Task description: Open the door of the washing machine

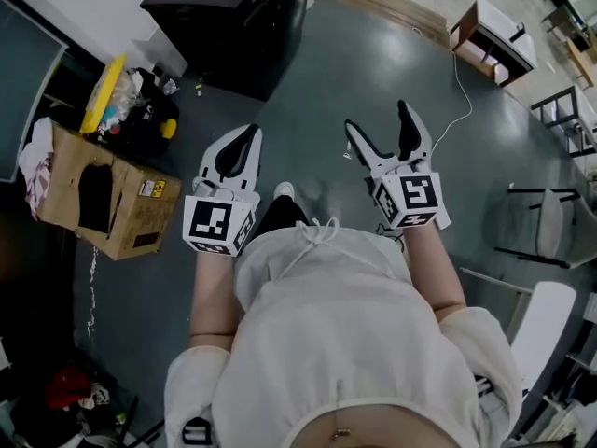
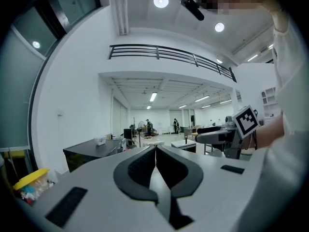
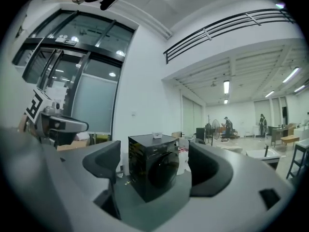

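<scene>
L gripper [image 1: 247, 134] closed, R gripper [image 1: 378, 119] wide; washer door [image 3: 161, 170] prob. closed.

Washing machine cut off and partly screened

In the head view the washing machine [image 1: 233, 26] was cut by the top edge. In the right gripper view its base was hidden behind the right hand-held gripper [image 3: 153, 153], and distant people [image 3: 227, 125] were too small to be made out.

We hold our grey right gripper [image 3: 153, 154] level, its jaws wide apart with nothing gripped. Framed between them, well beyond, a black box-shaped washing machine [image 3: 144, 161] stands before a white wall [image 3: 145, 91], its round door [image 3: 163, 172] shut.
</scene>
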{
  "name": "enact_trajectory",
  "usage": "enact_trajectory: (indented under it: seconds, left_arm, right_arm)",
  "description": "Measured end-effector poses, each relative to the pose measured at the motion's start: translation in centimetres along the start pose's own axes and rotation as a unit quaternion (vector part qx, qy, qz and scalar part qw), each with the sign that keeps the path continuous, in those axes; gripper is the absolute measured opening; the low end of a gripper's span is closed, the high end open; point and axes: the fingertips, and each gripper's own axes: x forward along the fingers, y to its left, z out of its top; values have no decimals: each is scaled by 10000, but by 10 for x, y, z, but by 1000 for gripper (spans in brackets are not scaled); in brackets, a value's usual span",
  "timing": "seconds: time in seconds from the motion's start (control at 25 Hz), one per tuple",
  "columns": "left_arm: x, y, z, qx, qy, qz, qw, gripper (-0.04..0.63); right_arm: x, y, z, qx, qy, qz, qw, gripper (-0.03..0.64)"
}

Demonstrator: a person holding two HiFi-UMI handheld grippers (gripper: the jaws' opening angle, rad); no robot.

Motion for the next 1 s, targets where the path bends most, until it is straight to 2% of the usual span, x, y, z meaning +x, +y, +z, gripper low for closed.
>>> enact_trajectory:
  seconds: [0.2, 0.44, 0.72, 1.0]
  left_arm:
    - [30, 20, -9, -29, 112, -14, 9999, 21]
    - [88, 78, -35, -150, 230, -35, 9996, 21]
    - [202, 166, -49, -356, 292, -131, 9989, 21]
    - [303, 263, -62, -582, 429, -44, 9974, 21]
  right_arm:
    - [35, -28, -8, 226, 117, -96, 9996, 437]
    - [114, -43, -34, 440, 411, -156, 9981, 425]
    - [244, -75, -50, 377, 883, -124, 9953, 413]
    - [390, -94, -72, 532, 1404, 46, 9887, 405]
